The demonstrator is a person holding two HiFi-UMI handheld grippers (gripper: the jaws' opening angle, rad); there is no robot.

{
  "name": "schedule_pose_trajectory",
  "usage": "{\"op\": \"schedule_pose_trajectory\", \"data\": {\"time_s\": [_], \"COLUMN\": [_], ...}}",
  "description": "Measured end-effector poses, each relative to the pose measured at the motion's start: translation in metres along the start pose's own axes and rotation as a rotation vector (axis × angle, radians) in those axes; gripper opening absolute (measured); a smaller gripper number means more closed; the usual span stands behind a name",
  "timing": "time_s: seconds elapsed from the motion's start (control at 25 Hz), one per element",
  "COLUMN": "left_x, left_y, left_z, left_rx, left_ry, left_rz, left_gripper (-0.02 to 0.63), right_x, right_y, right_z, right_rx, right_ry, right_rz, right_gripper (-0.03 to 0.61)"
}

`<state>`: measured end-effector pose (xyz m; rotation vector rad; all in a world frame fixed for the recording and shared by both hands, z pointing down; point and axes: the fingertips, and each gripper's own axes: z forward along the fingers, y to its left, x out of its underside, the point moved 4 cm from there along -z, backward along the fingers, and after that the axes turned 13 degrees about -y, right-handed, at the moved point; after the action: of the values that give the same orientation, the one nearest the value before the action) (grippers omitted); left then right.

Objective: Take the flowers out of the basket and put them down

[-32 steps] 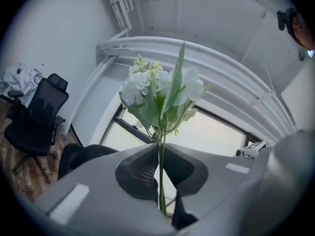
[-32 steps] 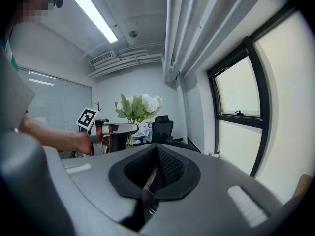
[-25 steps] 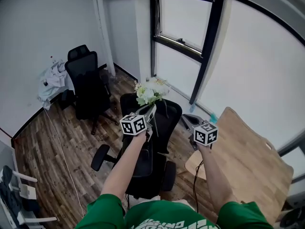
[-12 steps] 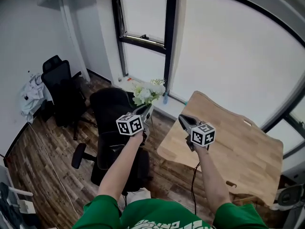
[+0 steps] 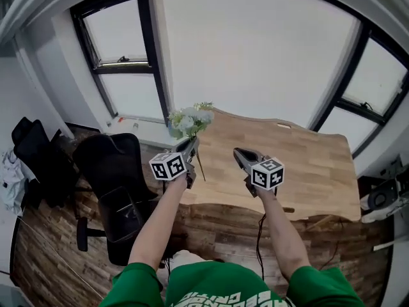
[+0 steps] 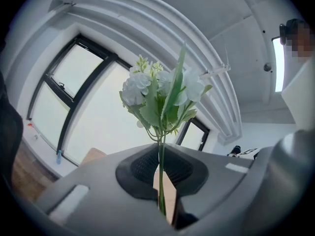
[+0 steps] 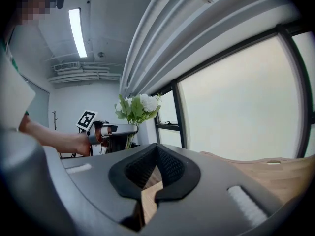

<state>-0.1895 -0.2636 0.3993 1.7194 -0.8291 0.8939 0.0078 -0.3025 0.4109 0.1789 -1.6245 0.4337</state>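
Note:
A small bunch of white flowers with green leaves [image 5: 188,120] stands upright in my left gripper [image 5: 190,143], which is shut on the thin green stem [image 5: 200,168]. In the left gripper view the stem [image 6: 161,181] runs between the closed pads and the blooms [image 6: 157,97] rise above them. This gripper hangs over the near left edge of the wooden table [image 5: 300,158]. My right gripper [image 5: 238,152] is beside it over the table, shut with nothing in it. From the right gripper view the flowers [image 7: 138,107] and the left gripper [image 7: 115,129] show at the left. No basket is in view.
A black office chair [image 5: 115,184] stands left of the table, close to my left arm. A second black chair [image 5: 32,152] is further left. Large windows [image 5: 121,75] run behind the table. A black cable [image 5: 262,235] hangs below the table's near edge.
The view has swung right, from the office chairs to the wooden table. Both grippers have travelled with it, the left still shut on the flower stem, and now sit over the table's edge.

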Motion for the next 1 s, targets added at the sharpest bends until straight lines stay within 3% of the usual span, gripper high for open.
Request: {"op": "schedule_pose_trajectory", "data": {"time_s": [0.56, 1.0], "left_x": [0.116, 0.162], "left_y": [-0.149, -0.214], "left_z": [0.096, 0.107], "left_rx": [0.272, 0.352], "left_ry": [0.158, 0.228], "left_rz": [-0.083, -0.095], "left_gripper": [0.035, 0.035], "right_x": [-0.016, -0.014], "right_y": [-0.086, -0.1], "right_z": [-0.196, -0.273], "right_rx": [0.336, 0.443], "right_ry": [-0.079, -0.105], "right_rz": [0.012, 0.024], "right_gripper": [0.006, 0.006]}}
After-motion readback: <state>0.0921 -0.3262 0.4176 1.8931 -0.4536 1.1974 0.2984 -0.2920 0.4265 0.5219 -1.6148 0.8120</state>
